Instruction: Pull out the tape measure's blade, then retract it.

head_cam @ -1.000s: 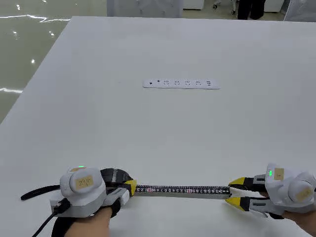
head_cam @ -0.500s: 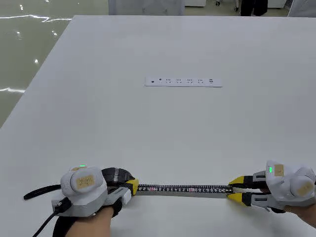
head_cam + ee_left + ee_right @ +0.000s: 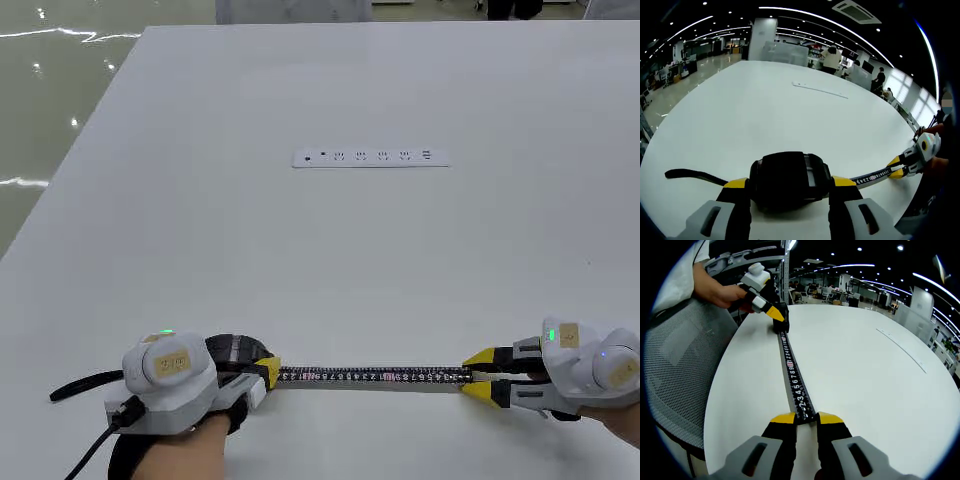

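One tape measure (image 3: 238, 354) sat clamped in left gripper (image 3: 790, 184) jaws, its blade (image 3: 370, 376) running rightward to right gripper (image 3: 805, 418) jaws clamped on its tip.

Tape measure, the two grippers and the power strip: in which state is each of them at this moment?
Tape measure case: resting on the table, clamped between the left gripper's jaws.
Blade: pulled out, stretched straight between the two grippers, numbers facing up.
Left gripper: shut on the case.
Right gripper: shut on the blade's end.
Power strip: lying flat, apart from the grippers, no plug seen in its sockets.
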`<state>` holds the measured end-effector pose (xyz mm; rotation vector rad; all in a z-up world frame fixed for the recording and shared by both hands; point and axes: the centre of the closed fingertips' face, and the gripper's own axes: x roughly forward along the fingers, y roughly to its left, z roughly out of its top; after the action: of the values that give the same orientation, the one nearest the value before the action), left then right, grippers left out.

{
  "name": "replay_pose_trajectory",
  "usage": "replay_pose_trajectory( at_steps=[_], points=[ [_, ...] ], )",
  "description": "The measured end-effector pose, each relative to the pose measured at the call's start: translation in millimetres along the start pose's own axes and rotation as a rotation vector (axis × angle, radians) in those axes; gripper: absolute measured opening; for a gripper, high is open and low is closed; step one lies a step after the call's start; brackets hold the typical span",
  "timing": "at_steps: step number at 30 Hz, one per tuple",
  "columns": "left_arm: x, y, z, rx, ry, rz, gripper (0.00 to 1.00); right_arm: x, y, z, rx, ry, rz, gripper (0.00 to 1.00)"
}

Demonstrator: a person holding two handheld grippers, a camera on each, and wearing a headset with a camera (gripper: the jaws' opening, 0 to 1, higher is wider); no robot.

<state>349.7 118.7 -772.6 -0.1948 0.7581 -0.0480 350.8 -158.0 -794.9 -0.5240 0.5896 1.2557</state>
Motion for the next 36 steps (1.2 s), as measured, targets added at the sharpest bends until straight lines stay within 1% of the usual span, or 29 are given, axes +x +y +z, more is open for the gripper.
replay_pose_trajectory(
  at_steps=[7,17,23,25,36],
  points=[
    [0.4,1.0,-0.2,-0.004,0.01,0.003,0.58,1.0,-0.1,0.8,-0.021,0.011,0.009,0.1],
    [0.7,1.5,1.5,-0.01,-0.006,-0.005,0.58,1.8,-2.6,1.5,-0.013,0.012,0.003,0.1],
    [0.4,1.4,1.8,-0.026,-0.008,-0.011,0.58,3.6,-2.2,8.2,-0.009,-0.004,0.005,0.1],
    [-0.2,0.9,1.3,-0.027,-0.01,-0.012,0.58,5.6,-1.4,9.3,-0.018,0.001,0.005,0.1],
    [-1.4,0.9,0.4,-0.043,-0.014,-0.022,0.58,9.6,2.7,18.3,-0.017,-0.011,0.022,0.1]
  ],
)
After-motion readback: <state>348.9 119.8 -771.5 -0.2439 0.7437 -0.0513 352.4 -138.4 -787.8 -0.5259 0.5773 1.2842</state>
